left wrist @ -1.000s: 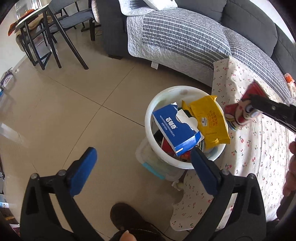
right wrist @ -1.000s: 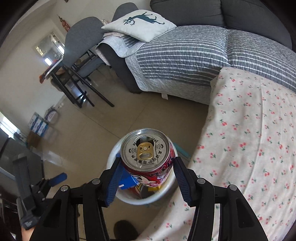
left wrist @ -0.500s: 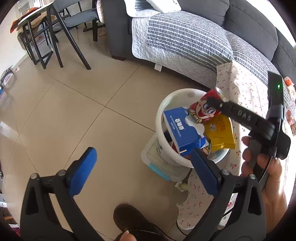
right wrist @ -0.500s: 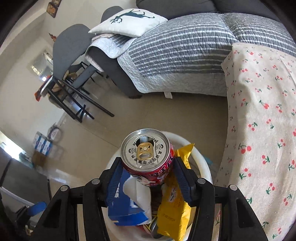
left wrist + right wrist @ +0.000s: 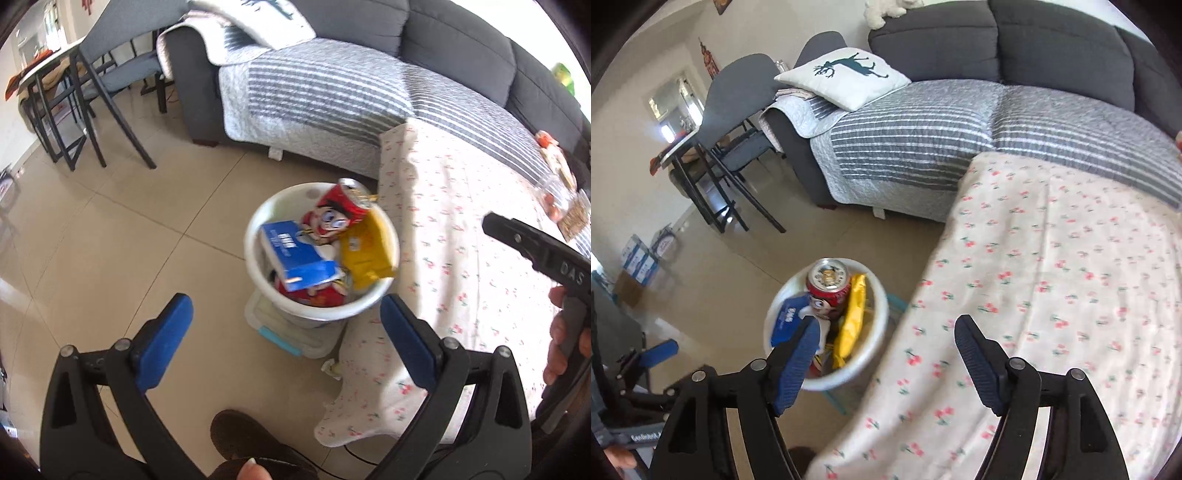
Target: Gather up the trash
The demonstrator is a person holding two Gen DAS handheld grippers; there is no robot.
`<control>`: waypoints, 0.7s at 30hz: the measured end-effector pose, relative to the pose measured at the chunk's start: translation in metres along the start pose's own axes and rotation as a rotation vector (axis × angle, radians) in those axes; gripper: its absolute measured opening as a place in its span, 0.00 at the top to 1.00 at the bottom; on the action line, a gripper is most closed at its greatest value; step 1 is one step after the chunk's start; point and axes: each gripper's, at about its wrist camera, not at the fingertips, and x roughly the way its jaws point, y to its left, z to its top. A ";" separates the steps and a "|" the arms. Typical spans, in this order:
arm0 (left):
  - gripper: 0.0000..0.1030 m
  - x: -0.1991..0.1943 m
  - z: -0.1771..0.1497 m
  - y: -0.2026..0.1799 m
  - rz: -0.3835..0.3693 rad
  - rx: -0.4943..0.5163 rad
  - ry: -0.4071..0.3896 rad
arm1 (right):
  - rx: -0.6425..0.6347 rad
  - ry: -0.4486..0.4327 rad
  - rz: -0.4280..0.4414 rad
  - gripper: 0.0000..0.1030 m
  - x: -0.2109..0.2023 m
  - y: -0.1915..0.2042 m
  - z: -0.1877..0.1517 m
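I am holding my right gripper (image 5: 886, 354) wide open and empty over the edge of the cherry-print cloth (image 5: 1052, 295). The red can (image 5: 341, 214) is lying in the white bin (image 5: 258, 236), leaning on the yellow packet (image 5: 369, 254) beside the blue tissue box (image 5: 295, 254). My left gripper (image 5: 282, 339) is also gaping, gripping nothing, above the tiled floor (image 5: 110, 240)

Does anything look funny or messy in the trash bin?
Yes. The white bin is overfull: the red can lies tilted on top, poking above the rim, and the yellow wrapper hangs over the edge beside the blue box. The bin also sits on a plastic container, not the floor.
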 end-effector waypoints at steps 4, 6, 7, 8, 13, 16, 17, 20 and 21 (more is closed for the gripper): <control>0.01 -0.026 -0.015 -0.035 -0.046 0.050 -0.053 | 0.029 -0.007 -0.081 0.22 -0.053 -0.034 -0.028; 0.01 -0.038 -0.025 -0.053 -0.054 0.081 -0.080 | 0.046 -0.005 -0.133 0.21 -0.076 -0.049 -0.042; 0.01 -0.044 -0.031 -0.060 -0.056 0.091 -0.091 | 0.053 -0.005 -0.156 0.20 -0.088 -0.056 -0.049; 0.01 -0.049 -0.036 -0.066 -0.061 0.095 -0.100 | 0.064 -0.010 -0.176 0.20 -0.099 -0.063 -0.057; 0.01 -0.076 -0.062 -0.080 -0.094 0.100 -0.131 | 0.086 -0.049 -0.277 0.16 -0.150 -0.085 -0.095; 0.01 -0.087 -0.072 -0.089 -0.060 0.106 -0.158 | 0.065 -0.075 -0.335 0.15 -0.174 -0.084 -0.120; 0.01 -0.090 -0.076 -0.091 -0.055 0.105 -0.169 | 0.063 -0.094 -0.348 0.15 -0.183 -0.083 -0.127; 0.01 -0.097 -0.080 -0.099 -0.069 0.119 -0.190 | 0.063 -0.138 -0.383 0.12 -0.199 -0.084 -0.140; 0.01 -0.100 -0.082 -0.102 -0.073 0.120 -0.201 | 0.064 -0.150 -0.397 0.12 -0.202 -0.085 -0.142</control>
